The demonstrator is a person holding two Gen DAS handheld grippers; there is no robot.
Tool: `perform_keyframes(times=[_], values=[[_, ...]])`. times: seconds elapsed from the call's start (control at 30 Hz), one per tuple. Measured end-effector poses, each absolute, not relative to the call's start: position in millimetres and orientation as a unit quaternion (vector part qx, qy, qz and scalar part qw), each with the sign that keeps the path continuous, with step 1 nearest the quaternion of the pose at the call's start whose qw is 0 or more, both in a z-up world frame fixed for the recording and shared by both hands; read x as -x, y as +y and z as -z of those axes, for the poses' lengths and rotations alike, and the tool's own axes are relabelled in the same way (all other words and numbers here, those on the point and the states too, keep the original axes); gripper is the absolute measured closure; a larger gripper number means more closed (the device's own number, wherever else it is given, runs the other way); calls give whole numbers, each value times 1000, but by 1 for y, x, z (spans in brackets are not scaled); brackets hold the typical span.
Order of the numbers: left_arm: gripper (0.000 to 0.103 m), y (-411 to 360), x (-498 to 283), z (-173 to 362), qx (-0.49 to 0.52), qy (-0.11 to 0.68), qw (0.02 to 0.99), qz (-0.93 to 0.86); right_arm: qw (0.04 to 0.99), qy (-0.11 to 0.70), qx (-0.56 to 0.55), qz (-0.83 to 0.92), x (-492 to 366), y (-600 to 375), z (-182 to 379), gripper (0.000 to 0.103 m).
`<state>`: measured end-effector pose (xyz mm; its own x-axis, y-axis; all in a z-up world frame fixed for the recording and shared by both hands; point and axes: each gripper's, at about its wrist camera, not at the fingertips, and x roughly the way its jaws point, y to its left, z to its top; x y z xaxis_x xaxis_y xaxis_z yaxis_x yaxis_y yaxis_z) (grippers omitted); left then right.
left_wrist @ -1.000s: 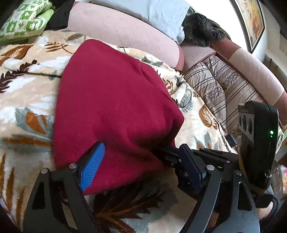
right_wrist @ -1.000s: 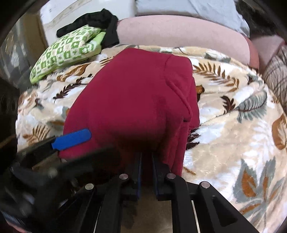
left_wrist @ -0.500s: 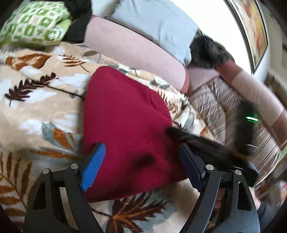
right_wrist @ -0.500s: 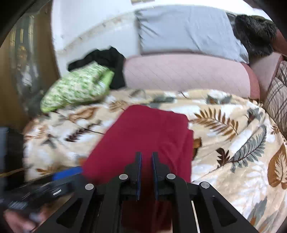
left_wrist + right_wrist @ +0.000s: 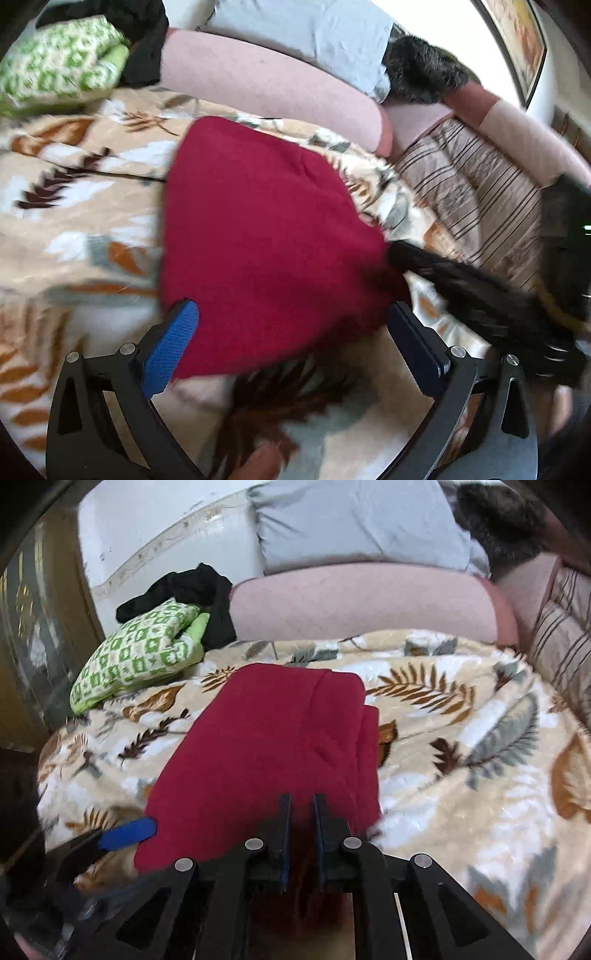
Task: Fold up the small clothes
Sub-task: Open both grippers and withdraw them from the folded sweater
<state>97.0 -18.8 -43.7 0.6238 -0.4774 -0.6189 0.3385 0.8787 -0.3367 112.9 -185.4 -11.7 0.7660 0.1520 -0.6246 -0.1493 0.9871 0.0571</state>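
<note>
I have tongs in each hand. My left tongs (image 5: pixel 291 343) are spread wide and hold nothing. One blue pad (image 5: pixel 171 350) sits at the near left edge of the red cloth (image 5: pixel 258 240), and the other pad is off by its near right edge. I cannot tell if the pads touch the cloth. My right tongs (image 5: pixel 301 823) are squeezed close, with only a thin gap, and the near edge of the red cloth (image 5: pixel 273 760) is pinched in that gap. The red cloth is folded and lies flat on the leafy blanket (image 5: pixel 461 746), near its middle. On its right side I can see a second layer of red peeking out under the top one. In the right view, the blue pad of my left tongs (image 5: pixel 127 834) pokes in at the near left corner of the cloth. In the left view, my right tongs (image 5: pixel 476 291) look dark and blurry where they reach the right corner of the cloth. Behind the blanket is a long pink cushion (image 5: pixel 362 602). A green and white pillow (image 5: pixel 136 657) lies at the far left, with a black cloth (image 5: pixel 199 594) just behind it. A gray pillow (image 5: pixel 362 520) leans up top, and a striped cushion (image 5: pixel 476 192) is off to the right.
</note>
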Motion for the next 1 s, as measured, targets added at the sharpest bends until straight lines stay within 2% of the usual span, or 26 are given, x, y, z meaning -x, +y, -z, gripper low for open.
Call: perform_keyframes(times=[0.07, 0.13, 0.17, 0.2, 0.27, 0.53, 1.0], values=[[1, -18, -81, 39, 62, 366, 909, 191, 941, 330, 5, -74, -92, -184, 3, 89], [1, -13, -61, 38, 38, 376, 914, 146, 941, 335, -6, -58, -64, -186, -1, 80], [1, -11, -52, 39, 31, 382, 914, 132, 940, 336, -11, -48, -52, -187, -2, 64], [1, -9, -43, 39, 29, 388, 913, 126, 941, 334, -20, -42, -35, -189, -2, 54], [1, -8, -30, 36, 29, 395, 910, 126, 940, 340, -26, -34, -14, -191, -1, 45], [1, -19, 7, 21, -30, 376, 921, 99, 953, 302, 25, -20, 34, -172, -13, 42], [1, -10, 29, 12, -6, 377, 921, 95, 959, 281, 23, 6, 59, -174, -20, 39]])
